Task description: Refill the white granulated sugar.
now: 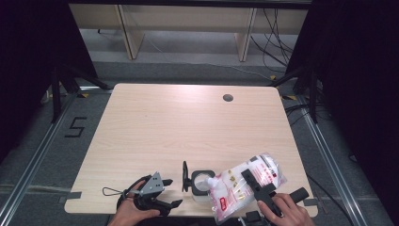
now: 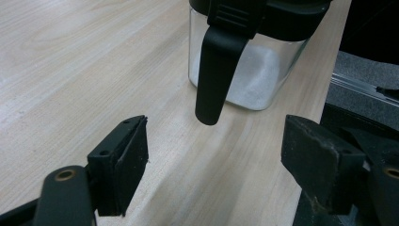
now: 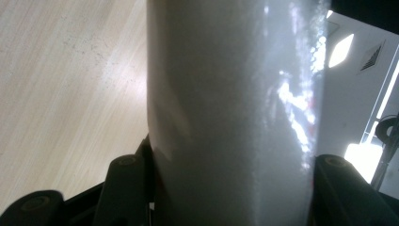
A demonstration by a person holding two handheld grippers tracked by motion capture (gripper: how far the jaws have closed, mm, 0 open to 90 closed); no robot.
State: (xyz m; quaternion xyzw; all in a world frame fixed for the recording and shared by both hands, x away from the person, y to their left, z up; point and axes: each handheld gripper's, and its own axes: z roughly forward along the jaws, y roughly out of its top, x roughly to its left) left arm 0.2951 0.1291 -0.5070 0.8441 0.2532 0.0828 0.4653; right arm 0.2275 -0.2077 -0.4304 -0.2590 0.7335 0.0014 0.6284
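A clear square container (image 1: pixel 202 184) with a black rim stands near the table's front edge, white granules inside. Its black lid (image 1: pixel 185 176) is flipped up on the left side. In the left gripper view the container (image 2: pixel 254 70) stands just ahead, its lid flap (image 2: pixel 216 70) hanging down in front. My left gripper (image 1: pixel 173 192) rests open on the table left of the container, nothing between its jaws (image 2: pixel 214 165). My right gripper (image 1: pixel 251 181) is shut on a clear bag of white granules (image 1: pixel 244 181), tilted with its corner at the container's mouth. The bag (image 3: pixel 235 103) sits between the right jaws.
The light wooden table (image 1: pixel 188 122) has a round cable hole (image 1: pixel 227 98) at the back right. Beyond the far edge stand pale furniture legs (image 1: pixel 127 33) and cables on the grey floor. A "5" mark (image 1: pixel 75 127) lies on the floor at the left.
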